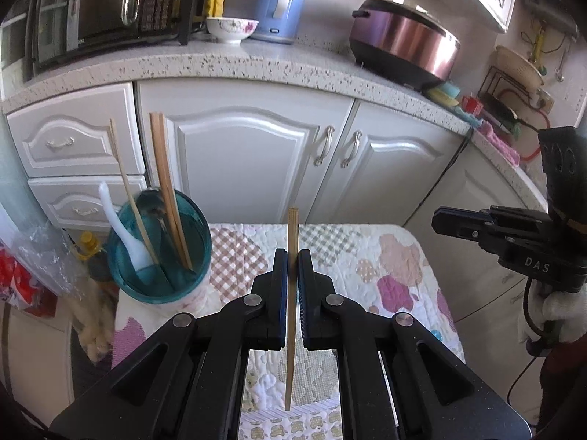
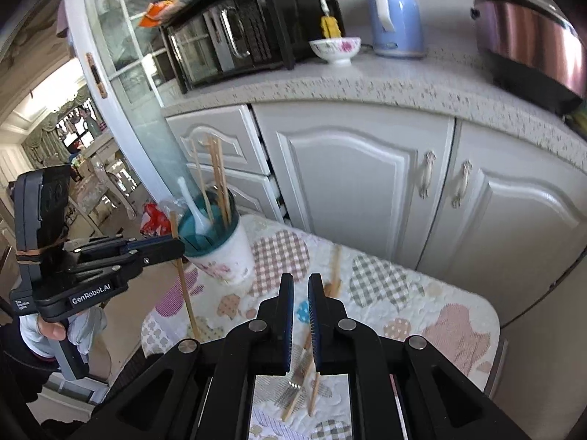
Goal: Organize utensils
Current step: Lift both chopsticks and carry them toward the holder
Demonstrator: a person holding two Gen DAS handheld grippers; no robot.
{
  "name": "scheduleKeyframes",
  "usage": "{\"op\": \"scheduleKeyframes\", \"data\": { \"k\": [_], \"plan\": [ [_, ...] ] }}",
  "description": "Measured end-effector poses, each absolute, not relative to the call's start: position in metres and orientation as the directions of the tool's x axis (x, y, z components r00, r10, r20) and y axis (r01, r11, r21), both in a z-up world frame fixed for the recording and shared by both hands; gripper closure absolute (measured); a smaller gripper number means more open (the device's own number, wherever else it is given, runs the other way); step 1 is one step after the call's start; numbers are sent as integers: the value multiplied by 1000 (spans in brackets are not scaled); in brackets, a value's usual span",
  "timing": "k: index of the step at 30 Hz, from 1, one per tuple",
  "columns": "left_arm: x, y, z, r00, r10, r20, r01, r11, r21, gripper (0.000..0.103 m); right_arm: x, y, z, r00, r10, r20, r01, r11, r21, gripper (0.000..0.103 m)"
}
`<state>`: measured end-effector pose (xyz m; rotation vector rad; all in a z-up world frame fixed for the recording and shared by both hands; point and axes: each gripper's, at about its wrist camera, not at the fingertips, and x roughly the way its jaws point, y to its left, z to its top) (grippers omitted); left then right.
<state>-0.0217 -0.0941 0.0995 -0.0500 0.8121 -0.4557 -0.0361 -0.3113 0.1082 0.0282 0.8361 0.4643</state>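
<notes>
Two views, both partly blocked by gripper bodies: the quilted table (image 1: 403, 256) is cut off below, and in the right view a fork (image 2: 295, 381) and loose chopsticks (image 2: 335, 267) on the quilt lie half hidden behind the right gripper (image 2: 301, 286), its jaws a narrow gap apart on nothing. The holder (image 1: 159, 249) at the table's left edge shows a white spoon (image 1: 121, 231), chopsticks and a blurred metal spoon. Only the left view shows the left gripper (image 1: 292, 256) clenched on one upright chopstick (image 1: 292, 227), right of the holder.
</notes>
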Motion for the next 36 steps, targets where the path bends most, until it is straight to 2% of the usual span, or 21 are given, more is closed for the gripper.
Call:
{"op": "scheduleKeyframes", "data": {
  "k": [4, 8, 10, 11, 12, 19, 25, 27, 31, 36],
  "plan": [
    [-22, -87, 100, 603, -404, -687, 360, 907, -217, 99, -27, -303, 106, 552, 417, -722, -403, 891, 207, 96],
    [-20, -82, 95, 596, -401, -696, 347, 910, -227, 99, -11, -298, 76, 518, 382, -765, -374, 906, 198, 95],
    [-18, -80, 92, 592, -401, -699, 341, 911, -234, 99, 0, -299, 54, 488, 364, -793, -348, 915, 206, 84],
    [-17, -79, 91, 589, -402, -701, 338, 910, -238, 99, 7, -300, 40, 466, 355, -810, -334, 919, 210, 75],
    [-15, -78, 90, 585, -403, -704, 336, 910, -242, 99, 17, -301, 22, 437, 347, -830, -311, 924, 222, 74],
    [-1, -68, 85, 570, -399, -719, 307, 914, -264, 99, 71, -298, -50, 358, 317, -878, -232, 941, 245, 75],
    [10, -64, 83, 562, -401, -723, 288, 915, -284, 99, 117, -284, -87, 302, 271, -914, -206, 955, 215, 82],
    [14, -64, 82, 557, -400, -728, 284, 915, -286, 99, 129, -284, -102, 273, 261, -926, -190, 958, 214, 88],
    [17, -60, 81, 559, -398, -727, 275, 916, -290, 99, 129, -290, -99, 258, 300, -918, -194, 947, 254, 91],
    [17, -55, 86, 572, -401, -715, 267, 916, -300, 99, 100, -316, -50, 321, 379, -868, -230, 920, 317, 92]
  ]
}}
